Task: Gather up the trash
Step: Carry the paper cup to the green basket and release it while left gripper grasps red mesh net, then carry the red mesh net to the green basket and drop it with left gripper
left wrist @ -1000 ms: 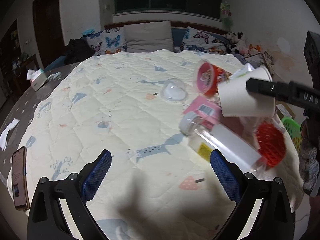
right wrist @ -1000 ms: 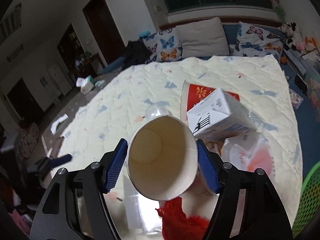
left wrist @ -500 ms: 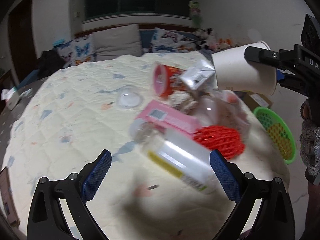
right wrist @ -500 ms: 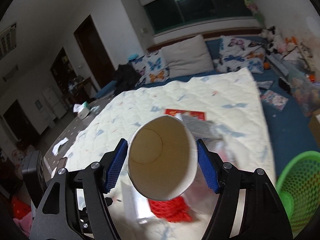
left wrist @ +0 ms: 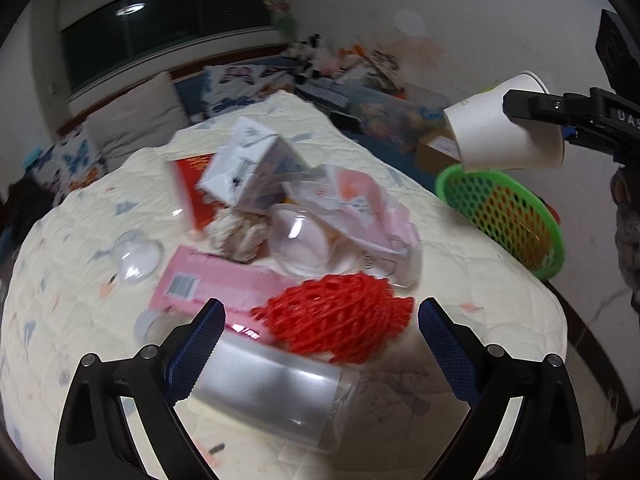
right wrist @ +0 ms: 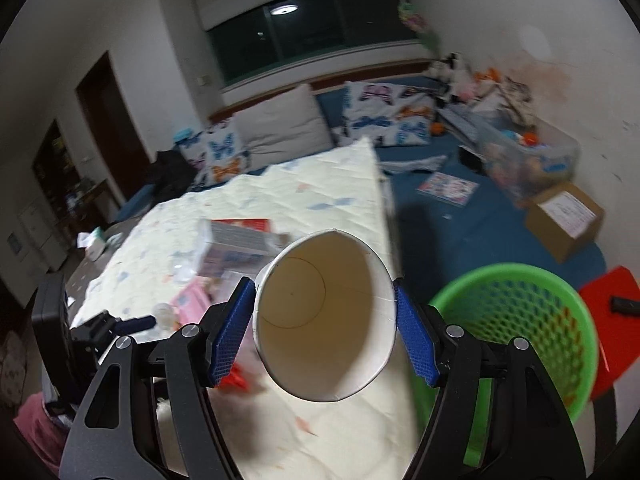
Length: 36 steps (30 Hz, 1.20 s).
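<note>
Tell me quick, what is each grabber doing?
Left gripper: open, holding nothing.
Right gripper: shut on the paper cup.

Place: we take this for a home bedroom at night.
Bed: we see a wide bed under a cream quilt (left wrist: pixel 460 248) printed with small animals.
Pillows: butterfly-print pillows (right wrist: pixel 384 120) and a plain grey one (right wrist: pixel 280 128) lean at its head.
Window: a long dark window (right wrist: pixel 304 44) reflects a ceiling lamp.
Corner: soft toys (right wrist: pixel 476 80) and a cardboard box (right wrist: pixel 564 220) sit by the wall.
Bin: a green mesh basket (right wrist: pixel 520 280) stands beside the bed.
</note>
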Each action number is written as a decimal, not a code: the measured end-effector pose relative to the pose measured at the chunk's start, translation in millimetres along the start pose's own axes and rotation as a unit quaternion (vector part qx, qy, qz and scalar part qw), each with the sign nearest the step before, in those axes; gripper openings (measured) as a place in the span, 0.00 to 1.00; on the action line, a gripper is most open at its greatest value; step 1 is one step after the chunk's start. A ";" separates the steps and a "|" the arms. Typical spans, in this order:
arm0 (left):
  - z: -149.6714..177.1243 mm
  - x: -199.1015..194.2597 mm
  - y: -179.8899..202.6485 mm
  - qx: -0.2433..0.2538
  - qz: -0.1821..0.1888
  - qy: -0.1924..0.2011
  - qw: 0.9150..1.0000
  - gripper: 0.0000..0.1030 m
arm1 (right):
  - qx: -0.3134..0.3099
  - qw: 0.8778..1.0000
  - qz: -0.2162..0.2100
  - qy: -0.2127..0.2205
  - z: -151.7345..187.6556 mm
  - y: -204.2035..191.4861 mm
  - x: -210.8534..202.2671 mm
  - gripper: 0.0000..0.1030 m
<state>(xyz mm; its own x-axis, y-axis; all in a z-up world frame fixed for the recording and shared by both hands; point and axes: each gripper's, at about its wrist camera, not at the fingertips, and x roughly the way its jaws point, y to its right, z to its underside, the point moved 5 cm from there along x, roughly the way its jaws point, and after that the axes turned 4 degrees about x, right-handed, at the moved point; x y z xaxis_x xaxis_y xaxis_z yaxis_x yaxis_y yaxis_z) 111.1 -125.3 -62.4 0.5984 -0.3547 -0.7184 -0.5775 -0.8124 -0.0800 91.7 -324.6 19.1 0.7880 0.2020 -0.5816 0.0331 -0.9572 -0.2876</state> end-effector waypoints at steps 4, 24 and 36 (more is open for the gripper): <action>-2.4 10.0 6.1 0.027 0.012 -0.008 1.000 0.88 | 0.017 0.999 0.030 -0.001 6.8 29.3 -5.7 0.67; 3.4 25.1 7.2 0.011 0.074 -0.019 0.997 0.33 | 0.071 0.991 0.113 -0.030 36.7 103.2 1.4 0.70; 5.4 -5.1 15.2 0.011 0.083 0.002 0.996 0.24 | 0.085 0.988 0.123 -0.040 45.6 115.7 1.7 0.76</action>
<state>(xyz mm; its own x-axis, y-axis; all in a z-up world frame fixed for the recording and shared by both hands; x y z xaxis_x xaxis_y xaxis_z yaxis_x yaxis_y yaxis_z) 96.3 -133.3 -63.6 0.4960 -0.4853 -0.7200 -0.6804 -0.7324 0.0250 68.8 -425.5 -49.9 0.7081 -0.0099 -0.7061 -0.2625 -0.9320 -0.2501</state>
